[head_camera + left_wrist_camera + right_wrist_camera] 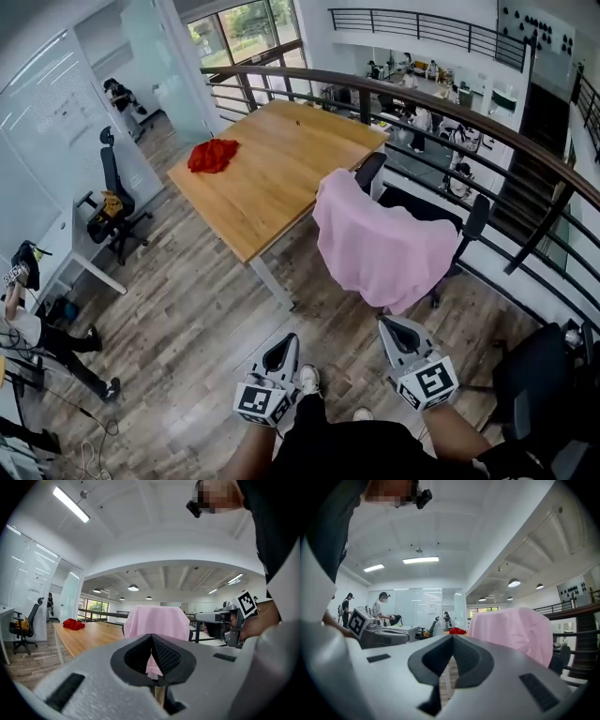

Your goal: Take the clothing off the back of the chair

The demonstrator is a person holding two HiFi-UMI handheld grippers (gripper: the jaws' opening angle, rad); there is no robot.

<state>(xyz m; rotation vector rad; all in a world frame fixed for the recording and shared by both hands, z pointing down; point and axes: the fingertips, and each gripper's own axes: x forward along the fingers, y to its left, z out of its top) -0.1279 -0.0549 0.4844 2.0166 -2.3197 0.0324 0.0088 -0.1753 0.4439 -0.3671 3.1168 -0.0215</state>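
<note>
A pink garment [380, 246] hangs draped over the back of a black office chair [473, 223] beside the wooden table [272, 173]. It shows straight ahead in the left gripper view [157, 620] and to the right in the right gripper view [513, 632]. My left gripper [282, 351] and right gripper [395, 329] are held low in the head view, both short of the chair and clear of the cloth. Each is shut with nothing between its jaws.
A red cloth [213, 155] lies on the far side of the table. A curved railing [441, 108] runs behind the chair. Another black chair [114, 202] stands at a desk to the left, and a dark chair [539, 380] is close on my right. People stand by the glass wall [384, 609].
</note>
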